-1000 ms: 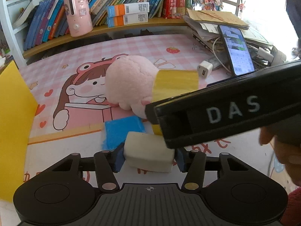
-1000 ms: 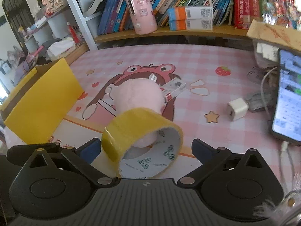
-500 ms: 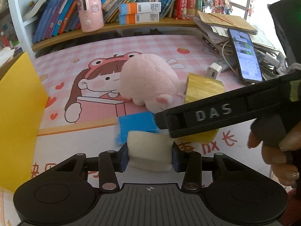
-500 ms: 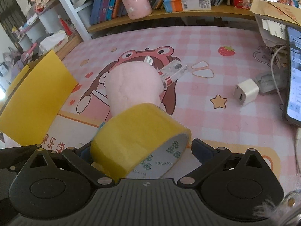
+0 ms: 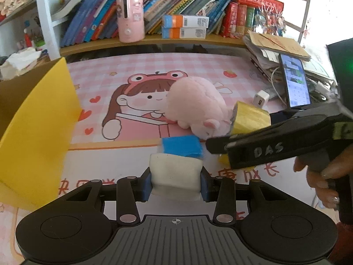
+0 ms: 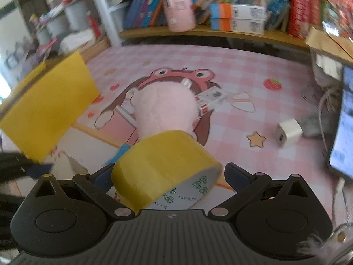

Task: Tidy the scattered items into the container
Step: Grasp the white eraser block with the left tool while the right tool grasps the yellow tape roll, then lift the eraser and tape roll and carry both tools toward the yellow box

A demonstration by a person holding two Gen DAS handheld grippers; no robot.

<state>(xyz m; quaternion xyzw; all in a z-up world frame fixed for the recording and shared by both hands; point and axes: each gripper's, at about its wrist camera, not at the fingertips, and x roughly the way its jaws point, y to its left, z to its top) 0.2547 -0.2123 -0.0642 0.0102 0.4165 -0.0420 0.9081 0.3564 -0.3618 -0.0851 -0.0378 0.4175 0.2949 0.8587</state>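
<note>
While both hands are loaded, the tidying looks about midway through a double pick, with nothing yet over the yellow box (image 5: 37,119), which stands open at the left edge of the pink desk mat (image 5: 123,66). The left gripper (image 5: 175,182) has its blue pads pressed on either side of a white sponge block (image 5: 175,172), jaws drawn in fairly narrow and squeezing the soft block slightly, probably so it cannot slip in transit. The right gripper (image 6: 167,176) carries a roll of yellow tape (image 6: 163,165), tilted, with one finger seemingly hooked through its core; its jaws stand wide, and whether the right finger touches the roll I cannot tell. Left behind on the mat are a pink plush toy (image 5: 194,103), a blue sponge (image 5: 182,146) just in front of it, a small red-and-white packet (image 6: 210,98) behind the plush, and a white charger (image 6: 289,132) near the phone (image 5: 295,81).
</note>
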